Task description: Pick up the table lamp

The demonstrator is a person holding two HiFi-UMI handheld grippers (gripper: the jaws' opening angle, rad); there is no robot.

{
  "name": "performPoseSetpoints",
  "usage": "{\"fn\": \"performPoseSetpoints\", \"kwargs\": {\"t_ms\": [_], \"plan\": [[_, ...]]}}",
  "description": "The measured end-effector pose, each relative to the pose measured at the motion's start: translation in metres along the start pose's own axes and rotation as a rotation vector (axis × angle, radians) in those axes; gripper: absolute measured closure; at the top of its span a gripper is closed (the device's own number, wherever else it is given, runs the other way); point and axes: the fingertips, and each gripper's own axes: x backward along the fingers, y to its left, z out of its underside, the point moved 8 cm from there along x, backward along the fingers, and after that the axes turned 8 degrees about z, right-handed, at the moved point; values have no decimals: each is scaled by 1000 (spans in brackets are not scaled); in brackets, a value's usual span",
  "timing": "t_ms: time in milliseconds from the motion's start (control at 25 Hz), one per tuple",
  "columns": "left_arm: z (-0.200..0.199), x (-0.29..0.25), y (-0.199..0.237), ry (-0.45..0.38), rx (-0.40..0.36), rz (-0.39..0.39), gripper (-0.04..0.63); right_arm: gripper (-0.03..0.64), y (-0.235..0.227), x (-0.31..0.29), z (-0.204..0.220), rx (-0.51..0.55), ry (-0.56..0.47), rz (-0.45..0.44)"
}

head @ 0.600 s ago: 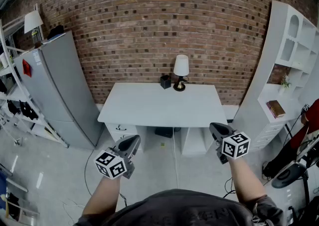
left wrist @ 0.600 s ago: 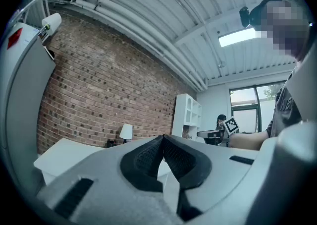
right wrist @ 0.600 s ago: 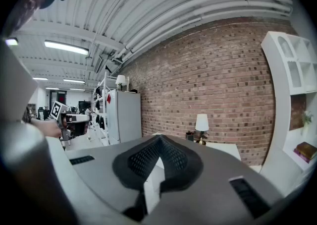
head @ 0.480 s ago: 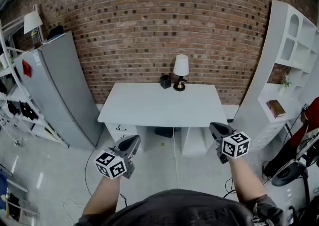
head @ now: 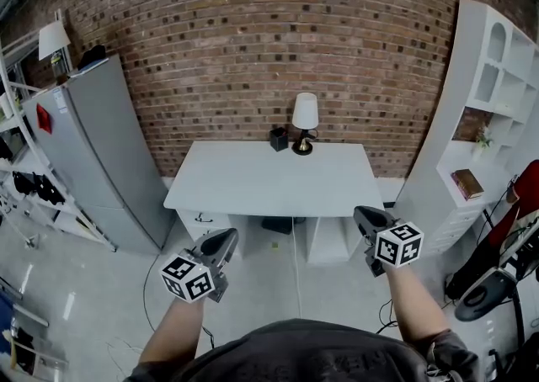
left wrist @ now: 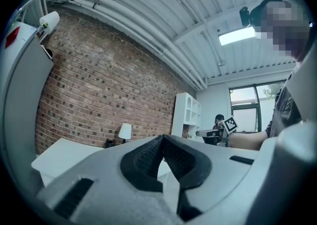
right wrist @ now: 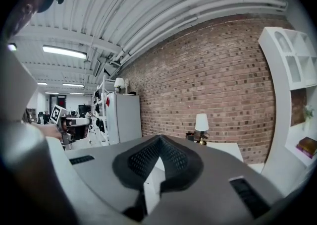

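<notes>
Both claws, the left gripper and the right gripper, are pinched together on nothing. The table lamp stands well ahead and between them, at the far edge of the one white desk, just beside a single black pot. It looks light and top-heavy with a shade that could dent, so take it by the thin stem; a second lamp sits far off beyond the left claw.
</notes>
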Motion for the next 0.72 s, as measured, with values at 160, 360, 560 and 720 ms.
{"fn": "performPoseSetpoints", "kwargs": {"t_ms": [160, 360, 560, 720], "plan": [[-1, -16, -9, 2, -8, -1, 598, 624, -15, 2, -2, 5, -5, 0], [-2, -45, -32, -3, -19, -11, 598, 623, -43, 12, -7, 24, 4, -20], [0, -79, -62, -14, -26, -34, 598, 623, -81, 24, -10, 38, 13, -48], [9, -106, -85, -18, -20, -53, 598, 623, -112, 31, -7, 47, 24, -69]]}}
